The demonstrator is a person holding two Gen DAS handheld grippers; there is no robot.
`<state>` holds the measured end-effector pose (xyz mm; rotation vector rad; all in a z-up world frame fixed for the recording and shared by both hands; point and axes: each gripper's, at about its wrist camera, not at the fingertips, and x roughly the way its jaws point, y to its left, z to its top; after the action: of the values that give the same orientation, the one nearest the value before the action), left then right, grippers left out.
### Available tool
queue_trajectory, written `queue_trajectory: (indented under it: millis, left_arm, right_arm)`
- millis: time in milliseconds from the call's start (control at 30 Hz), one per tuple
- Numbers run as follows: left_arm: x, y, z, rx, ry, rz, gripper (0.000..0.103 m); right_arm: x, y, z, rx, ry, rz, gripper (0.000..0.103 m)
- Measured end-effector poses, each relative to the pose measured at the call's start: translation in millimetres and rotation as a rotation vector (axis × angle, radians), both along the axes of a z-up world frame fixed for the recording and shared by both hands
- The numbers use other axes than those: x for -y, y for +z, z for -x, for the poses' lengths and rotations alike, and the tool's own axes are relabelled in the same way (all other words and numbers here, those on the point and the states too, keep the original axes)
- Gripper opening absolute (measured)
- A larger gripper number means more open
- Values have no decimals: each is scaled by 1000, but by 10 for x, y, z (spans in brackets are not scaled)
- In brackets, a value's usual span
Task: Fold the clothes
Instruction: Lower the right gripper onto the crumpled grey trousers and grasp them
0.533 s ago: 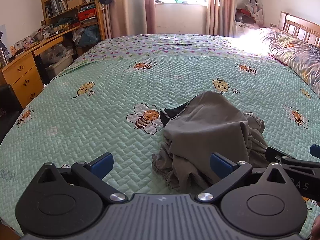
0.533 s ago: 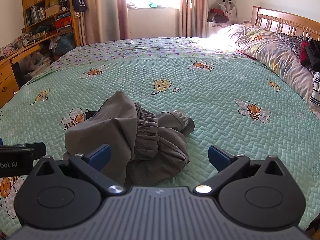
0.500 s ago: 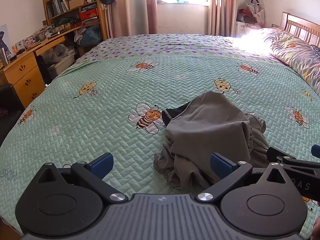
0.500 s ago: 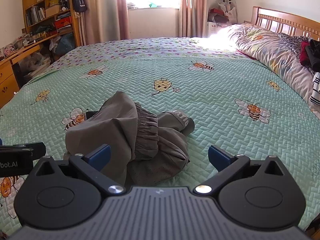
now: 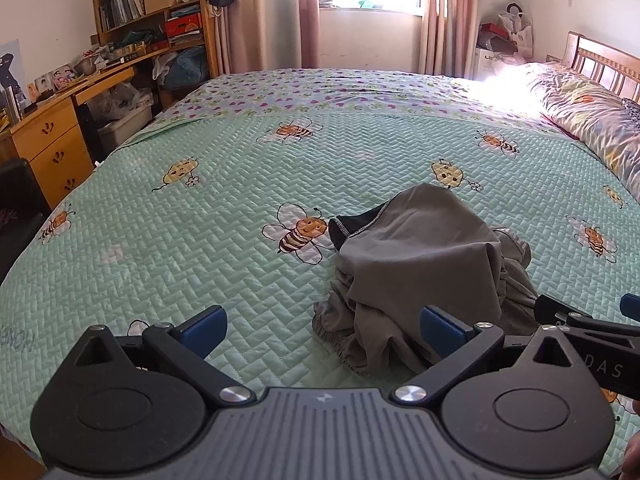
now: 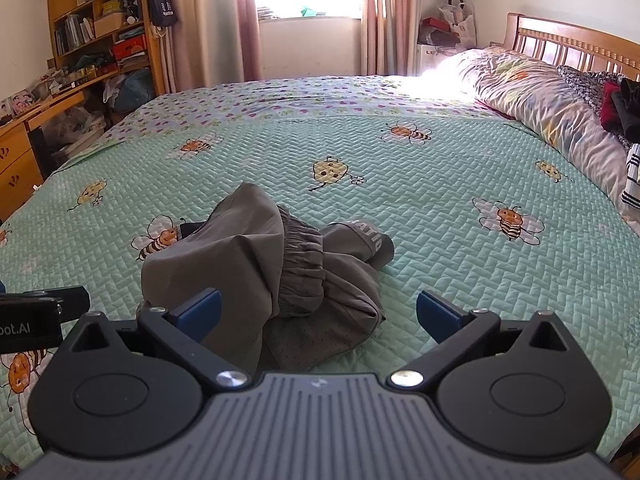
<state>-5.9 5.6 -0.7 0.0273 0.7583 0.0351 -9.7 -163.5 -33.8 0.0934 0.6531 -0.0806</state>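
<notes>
- On the bed [image 5: 224,264], under a green quilted cover printed with bees, a crumpled pair of grey shorts [image 5: 424,268] lies in a heap near the close edge, unfolded.
- My left gripper [image 5: 322,326] hangs above the cover with its blue-padded jaws spread wide and nothing between them; the heap sits just ahead and to its right, partly behind the right-hand finger.
- My right gripper [image 6: 318,314] also stands with jaws spread wide, holding nothing; the shorts lie directly ahead between the lines of its two fingers, and I cannot tell whether the left pad brushes the cloth.
- From the right wrist view the elastic waistband [image 6: 300,264] shows gathered at the middle of the heap; lettering on one hem is too small and curled to read.
- The lower folds of the heap are hidden behind both gripper bodies.
- Each gripper appears only as a cut-off black sliver at the edge of the other's view.
- A pillow [image 6: 532,104] lies along the headboard [image 6: 576,46]; sunlight washes out its near end.
- More clothes [image 6: 616,108] at the right frame edge are cropped and hard to make out.
- The desk [image 5: 52,136] and shelves [image 5: 152,8] at left are cluttered.
</notes>
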Motion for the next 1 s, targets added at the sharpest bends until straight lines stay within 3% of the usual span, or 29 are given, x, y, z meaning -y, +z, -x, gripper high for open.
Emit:
queue_trajectory:
  millis: [100,200,300,467,600,700,767,800,833,900,1000]
  left_arm:
    - [-74,-97,-5,-28,19,13,102]
    - [-148,-262,-13,-79,60,-12,102]
    - [-274,-465,14,-133,68,-26,102]
    - [-520,-793,57,-226,55,41,102]
    - [-612,-996,98,-273,73,15,102]
    - [-708,-1150,102,-342,52,76,101]
    - [-752,-1239,92,-386,31,129,99]
    - [-762,-1269,93,-395,22,145,98]
    - [-768,-1276,100,-392,21,146,98]
    - [-772,-1263,115,-385,18,151,99]
    - [-807,-1250,115,-393,7,197,102]
  right_arm:
    - [42,-51,-36,-6,22,-43,103]
    - [75,-138,-43,48,76,-83,103]
    - [-43,-176,-91,89,140,-23,103]
    - [-190,-192,-273,160,250,8,103]
    - [-271,-286,-535,165,283,84,102]
    - [-260,-432,-762,102,292,75,84]
    - [-234,-537,-916,37,279,40,78]
    - [-226,-608,-976,0,273,13,67]
    - [-215,-696,-992,-33,276,-31,40]
    - [-159,-767,-902,-30,298,-110,9]
    - [-29,-736,-619,16,354,-247,4]
